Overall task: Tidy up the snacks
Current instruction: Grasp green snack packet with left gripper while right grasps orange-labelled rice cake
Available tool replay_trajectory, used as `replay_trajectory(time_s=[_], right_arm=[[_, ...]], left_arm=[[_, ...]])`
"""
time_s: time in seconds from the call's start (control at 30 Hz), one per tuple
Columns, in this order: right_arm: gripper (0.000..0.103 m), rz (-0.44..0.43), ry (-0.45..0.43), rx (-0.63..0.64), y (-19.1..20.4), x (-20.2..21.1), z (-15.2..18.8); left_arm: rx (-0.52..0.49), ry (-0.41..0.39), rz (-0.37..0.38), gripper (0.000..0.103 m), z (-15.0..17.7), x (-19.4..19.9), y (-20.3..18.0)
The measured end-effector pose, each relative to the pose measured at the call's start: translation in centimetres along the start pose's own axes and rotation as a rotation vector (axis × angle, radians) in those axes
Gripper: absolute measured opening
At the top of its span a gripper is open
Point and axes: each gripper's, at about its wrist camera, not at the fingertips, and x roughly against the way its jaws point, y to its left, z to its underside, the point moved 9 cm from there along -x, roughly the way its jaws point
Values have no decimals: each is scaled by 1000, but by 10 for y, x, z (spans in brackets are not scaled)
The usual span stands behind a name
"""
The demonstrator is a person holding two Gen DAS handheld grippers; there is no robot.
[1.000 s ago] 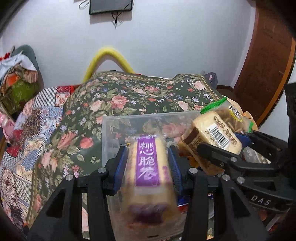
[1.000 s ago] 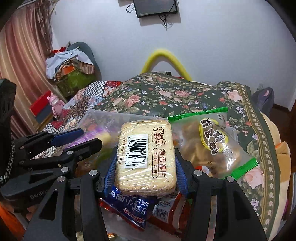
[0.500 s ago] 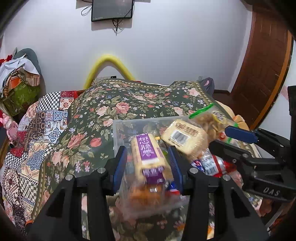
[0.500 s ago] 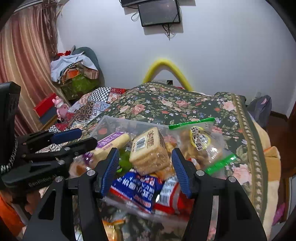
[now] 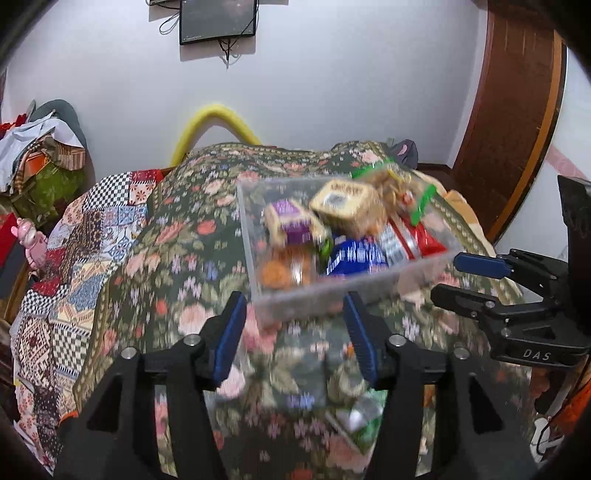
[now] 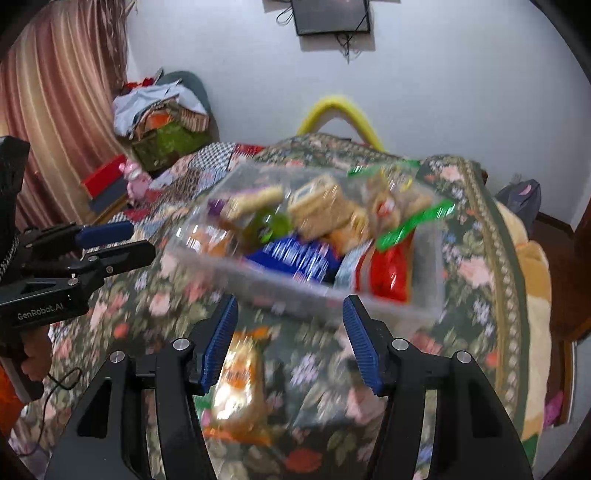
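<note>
— Two grippers, both empty. Left gripper [image 5: 293, 334] with jaws opening, nothing between the blue pads [image 5: 229, 338], hanging over the bedspread [image 5: 184, 280] just short of the bin [image 5: 332, 293].

— And the right one?

— Right gripper [image 6: 290, 338] spread as well, pads clear of everything, just in front of the bin's near wall. Seen from the left wrist at the right edge, from the right wrist the left one at the left edge, held by a hand [image 6: 35, 360].

— Where are the snacks?

— Mostly inside the clear bin on the bed. Purple pack [image 5: 290, 221] toward the left, beige biscuit pack [image 5: 345, 201] beside it and partly on top, blue pack [image 5: 354, 256] against the near wall, red pack [image 5: 413, 238] at the right, green-sealed bag [image 5: 402, 184] at the far right corner. Something orange [image 5: 275, 275] low at the near left; too blurred to name.

— Anything outside the bin?

— Orange packet [image 6: 236, 384] on the bedspread, below the right gripper's left finger. Green-and-white packet [image 5: 360, 417] on the bedspread under the left gripper's right finger. Both badly blurred.

— Further out?

— Yellow arch [image 5: 214, 125] behind the bed, screen [image 5: 218, 20] on the wall, clothes pile [image 6: 160, 110] at the left.
</note>
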Motion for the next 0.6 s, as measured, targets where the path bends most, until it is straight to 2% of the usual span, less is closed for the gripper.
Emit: replay_trajectory(time_s=[0.13,0.37,0.43,0.5,0.6], right_arm=[[56,-28,46,2,11,-10,22],[55,-70,170,10,28,-41,56],[51,-67,187,17,31,-48,60],[38,-77,199,9,31,-53,61],[36,-98,194,-17,27,-51,63]], left_arm=[[-15,44,6,58,30,0,-6],[22,138,33,60,75,-10,-8],[14,143,28,60,82,-12,-10],[16,158,40,60,88,-14,-13],[18,178,66,60,95,-17,-22]])
